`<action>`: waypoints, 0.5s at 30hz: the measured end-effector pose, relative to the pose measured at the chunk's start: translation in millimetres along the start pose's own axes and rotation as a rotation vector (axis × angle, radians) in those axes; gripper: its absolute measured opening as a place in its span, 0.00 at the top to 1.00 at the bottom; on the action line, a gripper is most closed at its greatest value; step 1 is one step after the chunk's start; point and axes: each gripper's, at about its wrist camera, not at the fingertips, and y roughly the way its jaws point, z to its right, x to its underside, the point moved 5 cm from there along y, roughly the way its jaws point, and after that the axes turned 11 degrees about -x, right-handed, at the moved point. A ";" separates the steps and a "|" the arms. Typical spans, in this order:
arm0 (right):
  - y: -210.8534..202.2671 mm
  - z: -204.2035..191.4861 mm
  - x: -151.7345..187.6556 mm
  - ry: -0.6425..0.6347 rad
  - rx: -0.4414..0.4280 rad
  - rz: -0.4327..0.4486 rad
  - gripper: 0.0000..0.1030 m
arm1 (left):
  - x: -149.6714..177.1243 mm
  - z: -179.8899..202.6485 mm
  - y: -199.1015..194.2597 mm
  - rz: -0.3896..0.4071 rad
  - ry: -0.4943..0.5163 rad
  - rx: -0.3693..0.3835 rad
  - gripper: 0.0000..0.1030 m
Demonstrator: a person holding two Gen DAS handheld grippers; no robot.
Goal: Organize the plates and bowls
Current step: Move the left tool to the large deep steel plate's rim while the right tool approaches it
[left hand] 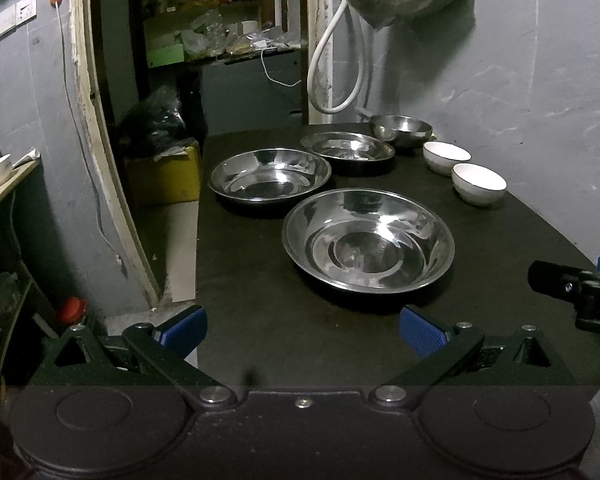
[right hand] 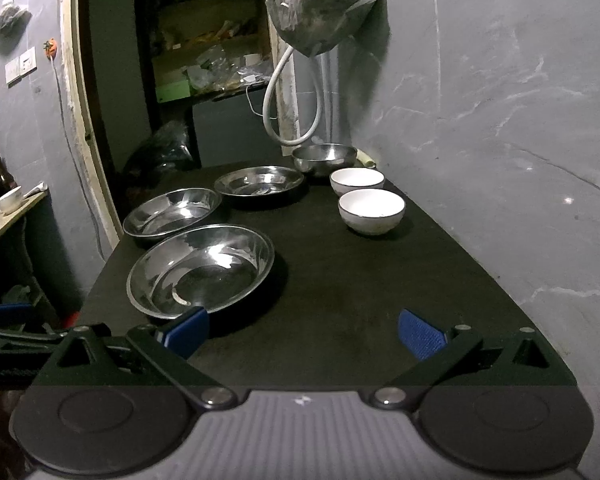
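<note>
Both sets of jaws are spread wide with nothing between the blue pads. The left gripper (left hand: pixel 302 330) hangs over the near edge of the black table (left hand: pixel 260 320); the right gripper (right hand: pixel 304 332) sits just right of it, its left pad close to the rim of the nearest steel plate (right hand: pixel 200 270), though I can't tell if they touch.

3 steel plates run in a diagonal row toward the far side: nearest, middle plate (left hand: pixel 270 176), far plate (left hand: pixel 347 147). A steel bowl (left hand: pixel 401 128) sits at the far end, and 2 white bowls (left hand: pixel 478 183) stand along the right edge by the grey wall (right hand: pixel 500 120). A bag (right hand: pixel 324 4) hangs above and an open doorway (left hand: pixel 220 40) shows cluttered shelves. Both grippers point level across the table.
</note>
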 end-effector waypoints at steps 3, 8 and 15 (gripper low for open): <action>6.6 5.4 -3.2 -0.001 -0.011 -0.006 0.00 | -3.5 4.1 5.4 -0.008 -0.002 -0.001 0.01; 20.0 15.4 -11.7 -0.003 -0.029 -0.014 0.00 | -11.0 12.2 15.4 -0.014 -0.002 -0.015 0.01; 32.7 24.7 -33.5 -0.019 -0.066 -0.019 0.00 | -31.0 13.2 19.0 -0.029 -0.026 -0.039 0.01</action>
